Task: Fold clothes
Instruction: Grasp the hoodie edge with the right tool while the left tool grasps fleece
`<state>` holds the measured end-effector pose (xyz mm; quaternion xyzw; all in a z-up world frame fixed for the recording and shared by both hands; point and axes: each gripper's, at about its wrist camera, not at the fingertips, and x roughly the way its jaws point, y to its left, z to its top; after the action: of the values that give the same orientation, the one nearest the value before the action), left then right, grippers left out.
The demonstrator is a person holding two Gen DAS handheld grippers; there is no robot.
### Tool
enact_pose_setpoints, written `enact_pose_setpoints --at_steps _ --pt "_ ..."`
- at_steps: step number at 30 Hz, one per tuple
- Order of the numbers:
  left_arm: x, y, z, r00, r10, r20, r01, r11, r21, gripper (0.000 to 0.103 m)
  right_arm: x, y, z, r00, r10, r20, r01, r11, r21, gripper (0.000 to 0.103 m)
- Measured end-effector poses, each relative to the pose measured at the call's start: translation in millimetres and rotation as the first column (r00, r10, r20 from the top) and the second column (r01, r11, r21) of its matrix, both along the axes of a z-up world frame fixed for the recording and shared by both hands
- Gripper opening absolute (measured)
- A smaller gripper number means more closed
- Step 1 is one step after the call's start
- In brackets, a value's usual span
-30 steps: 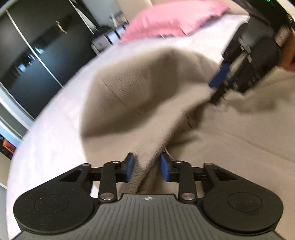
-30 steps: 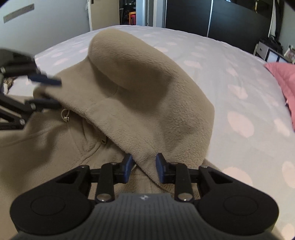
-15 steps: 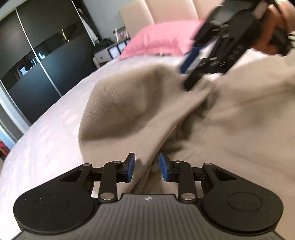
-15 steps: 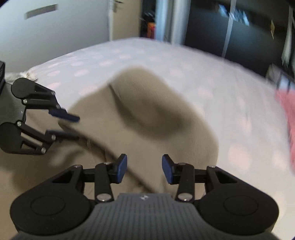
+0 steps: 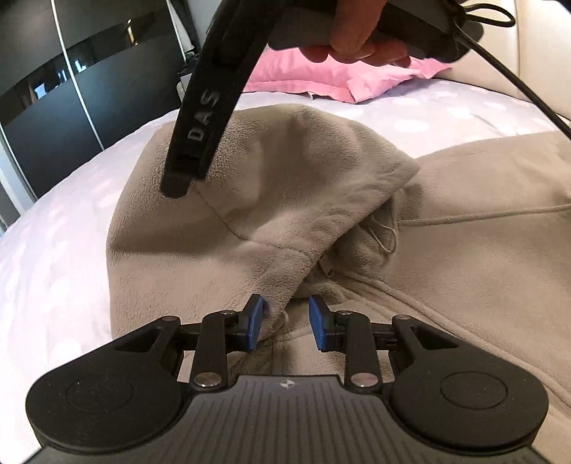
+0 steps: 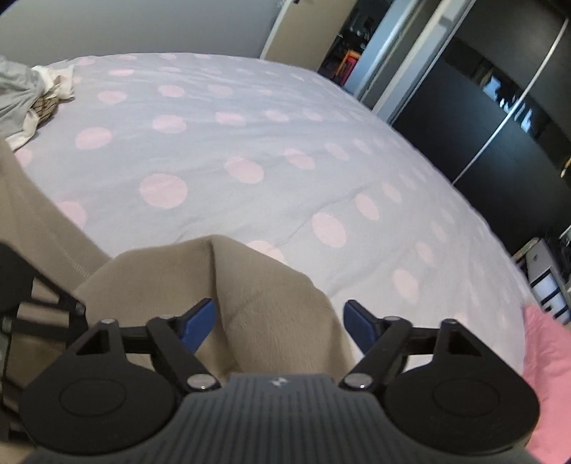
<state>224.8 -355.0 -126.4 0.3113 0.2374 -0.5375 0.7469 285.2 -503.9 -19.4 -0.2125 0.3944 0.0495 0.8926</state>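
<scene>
A beige fleece hoodie (image 5: 464,250) lies on the bed, its hood (image 5: 271,200) spread toward the far left. My left gripper (image 5: 287,323) sits low at the hood's lower edge, jaws slightly apart around the fleece edge, not pinching it. My right gripper (image 6: 278,324) is wide open and empty above the hood (image 6: 257,285). In the left wrist view its black body (image 5: 203,117) hangs over the hood, held by a hand (image 5: 353,32). A drawstring (image 5: 474,217) lies across the chest.
The bed (image 6: 249,142) has a pale cover with pink dots. Pink pillows (image 5: 342,78) lie at the headboard. A heap of grey and white clothes (image 6: 32,96) sits at the far left corner. Dark wardrobe doors (image 6: 499,107) stand beyond the bed.
Both grippers have let go of the hood, which now lies flat on the bed. The right gripper opened wide and rose above it. The left jaws parted slightly.
</scene>
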Motion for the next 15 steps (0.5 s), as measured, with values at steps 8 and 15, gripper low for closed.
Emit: enact_pose_setpoints --at_steps 8,15 --pt "-6 2 -6 1.0 0.023 0.013 -0.023 1.0 -0.002 0.027 -50 2 32 1.0 0.009 0.018 -0.01 0.998 0.06 0.015" --pt "-24 13 -1 0.998 0.043 0.049 -0.045 0.998 0.04 0.027 -125 9 51 0.998 0.033 0.055 -0.042 0.987 0.156 0.015"
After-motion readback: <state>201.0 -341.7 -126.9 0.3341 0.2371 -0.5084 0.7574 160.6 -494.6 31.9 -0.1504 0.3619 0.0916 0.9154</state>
